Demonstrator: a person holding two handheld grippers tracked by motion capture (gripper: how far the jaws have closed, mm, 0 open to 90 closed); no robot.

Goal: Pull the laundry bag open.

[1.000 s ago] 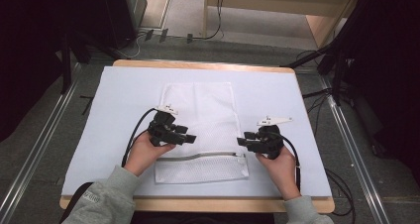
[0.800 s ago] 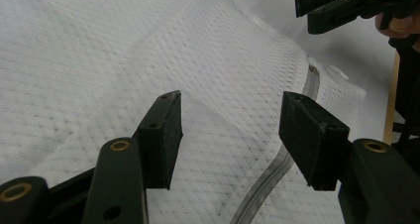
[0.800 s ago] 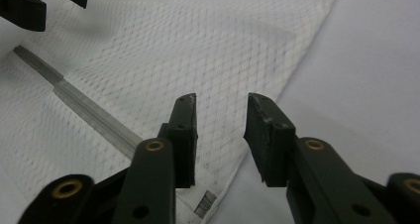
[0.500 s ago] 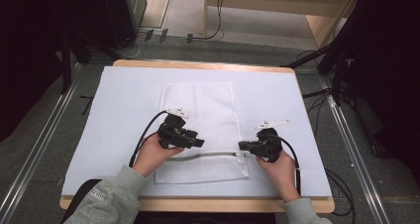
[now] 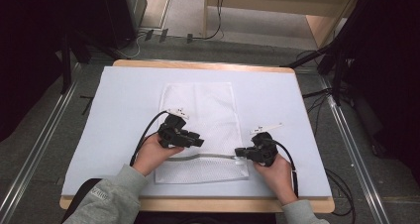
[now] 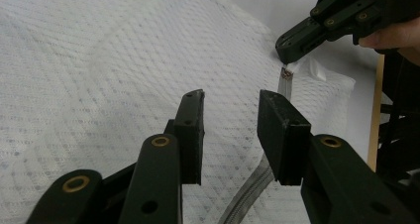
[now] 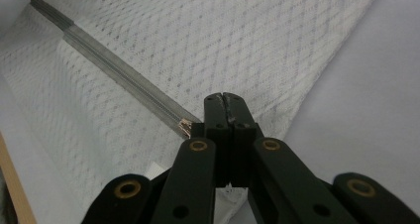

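left hand-held gripper (image 5: 197, 140) is hovering over the white mesh bag (image 5: 208, 110) with its jaws spread apart, nothing between them, you can see the gap clearly in the left gripper view (image 6: 230, 135) with the mesh right underneath. right hand-held gripper (image 5: 239, 152) is clamped tight, jaws pressed together in the right gripper view (image 7: 229, 107), sitting right at the end of the grey zipper (image 7: 119, 70) where the little coppery zipper end (image 7: 185, 127) is, looks like it's pinching the bag's corner fabric there but can't tell exactly what's in the jaws. the bag lies flat in the middle of the pale blue mat (image 5: 119, 100) on the worktop (image 5: 198, 64), the zipper (image 5: 208, 157) running across it toward 6 o'clock, near the person's edge. left hand (image 5: 156, 154) comes in around 7 o'clock with a grey sleeve (image 5: 106, 199), right hand (image 5: 275, 177) around 5 o'clock. from the left gripper view the other gripper (image 6: 341, 16) shows up at 1 o'clock, touching down at the zipper end (image 6: 286, 74)
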